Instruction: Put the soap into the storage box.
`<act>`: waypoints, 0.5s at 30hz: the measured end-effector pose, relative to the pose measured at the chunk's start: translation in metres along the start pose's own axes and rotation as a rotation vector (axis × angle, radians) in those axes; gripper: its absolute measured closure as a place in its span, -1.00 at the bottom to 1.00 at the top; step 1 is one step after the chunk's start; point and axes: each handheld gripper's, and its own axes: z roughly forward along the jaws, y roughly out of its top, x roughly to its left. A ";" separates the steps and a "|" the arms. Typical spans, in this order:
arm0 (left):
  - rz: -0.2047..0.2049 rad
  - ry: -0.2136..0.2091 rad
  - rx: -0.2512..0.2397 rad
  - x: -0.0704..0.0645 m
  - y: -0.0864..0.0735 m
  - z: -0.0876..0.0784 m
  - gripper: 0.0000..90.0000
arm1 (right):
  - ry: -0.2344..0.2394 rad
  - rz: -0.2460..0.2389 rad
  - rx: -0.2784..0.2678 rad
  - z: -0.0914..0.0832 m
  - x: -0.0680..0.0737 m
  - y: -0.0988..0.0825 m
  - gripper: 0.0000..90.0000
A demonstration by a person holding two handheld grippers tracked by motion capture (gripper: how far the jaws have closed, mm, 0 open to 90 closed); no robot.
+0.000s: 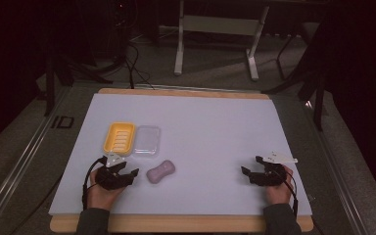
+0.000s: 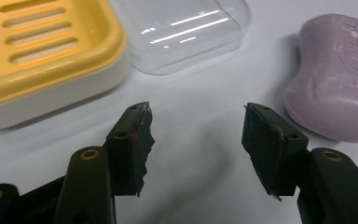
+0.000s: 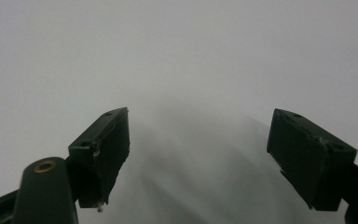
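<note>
Currently: approach step, by my reading. Left gripper (image 1: 127, 172) released, jaws apart over bare mat, lilac soap bar (image 1: 161, 172) just beside its tip, untouched. Right gripper (image 1: 252, 166) released, idle, well apart. Next move likely: swing onto soap, span its waist. Yellow soap dish (image 1: 119, 137) and clear lid (image 1: 147, 140) near; white mat (image 1: 215, 132) open rightward.

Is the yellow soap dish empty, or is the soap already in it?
Empty. The yellow soap dish shows its bare slotted tray; the purple soap lies on the table beside it.
</note>
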 end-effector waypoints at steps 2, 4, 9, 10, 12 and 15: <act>0.002 -0.009 0.006 -0.002 0.000 0.001 -0.06 | -0.009 -0.009 -0.019 -0.002 0.002 -0.001 -0.52; 0.005 -0.012 0.014 -0.002 0.001 0.001 -0.06 | -0.014 -0.018 -0.024 -0.002 0.002 -0.001 -0.51; 0.008 -0.019 0.010 -0.002 0.005 -0.003 -0.06 | -0.012 -0.012 -0.032 -0.003 0.002 -0.001 -0.55; 0.012 -0.022 0.013 -0.002 0.006 -0.004 -0.07 | -0.011 -0.006 -0.037 -0.003 0.001 -0.002 -0.59; 0.013 -0.030 0.020 -0.001 0.006 -0.005 -0.07 | -0.012 -0.003 -0.040 -0.003 0.001 -0.002 -0.59; 0.019 -0.046 0.037 0.001 0.008 -0.008 -0.09 | -0.015 -0.004 -0.039 -0.003 0.001 -0.002 -0.61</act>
